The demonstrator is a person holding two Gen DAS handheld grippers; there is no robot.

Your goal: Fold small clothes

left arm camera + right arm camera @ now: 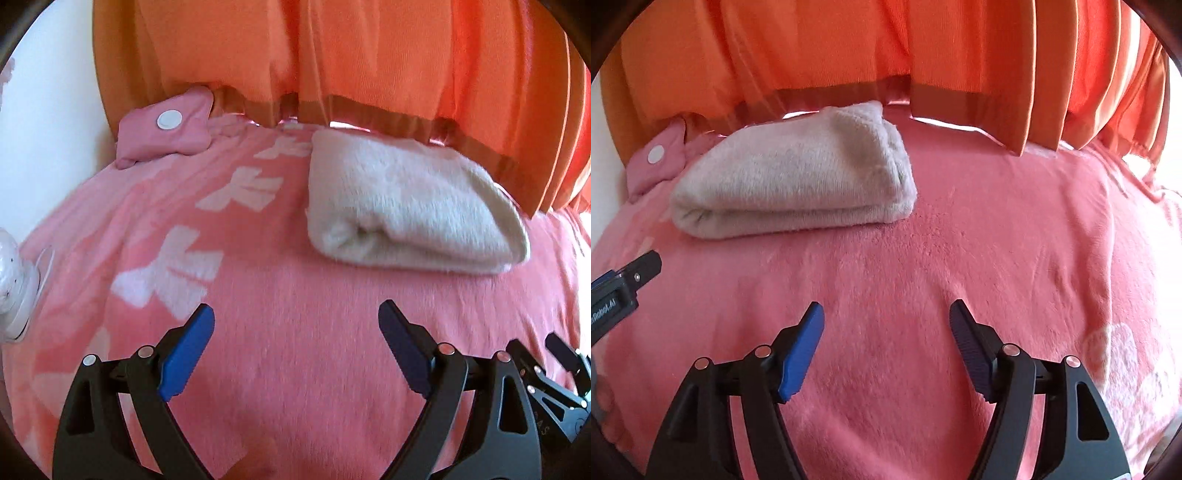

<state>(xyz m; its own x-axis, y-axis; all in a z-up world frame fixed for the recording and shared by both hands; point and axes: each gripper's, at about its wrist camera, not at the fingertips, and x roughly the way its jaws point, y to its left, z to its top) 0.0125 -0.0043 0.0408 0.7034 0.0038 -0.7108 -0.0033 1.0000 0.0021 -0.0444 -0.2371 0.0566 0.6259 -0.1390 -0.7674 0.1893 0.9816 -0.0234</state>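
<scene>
Hovering over the pink blanket (295, 350), both grippers (left gripper (297, 332), right gripper (886, 328)) gape empty-fingered near the folded white cloth (798, 177).

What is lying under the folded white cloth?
The folded white cloth lies on the pink blanket. The blanket shows all around it; the part directly beneath is covered, so anything there cannot be seen. Behind it hangs the orange curtain.

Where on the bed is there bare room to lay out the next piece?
Free: the pink blanket right of the folded white cloth, out to the orange curtain, and the strip between the cloth and both open grippers. Crowded: the far left, where the pink pouch sits beside the cloth.
</scene>
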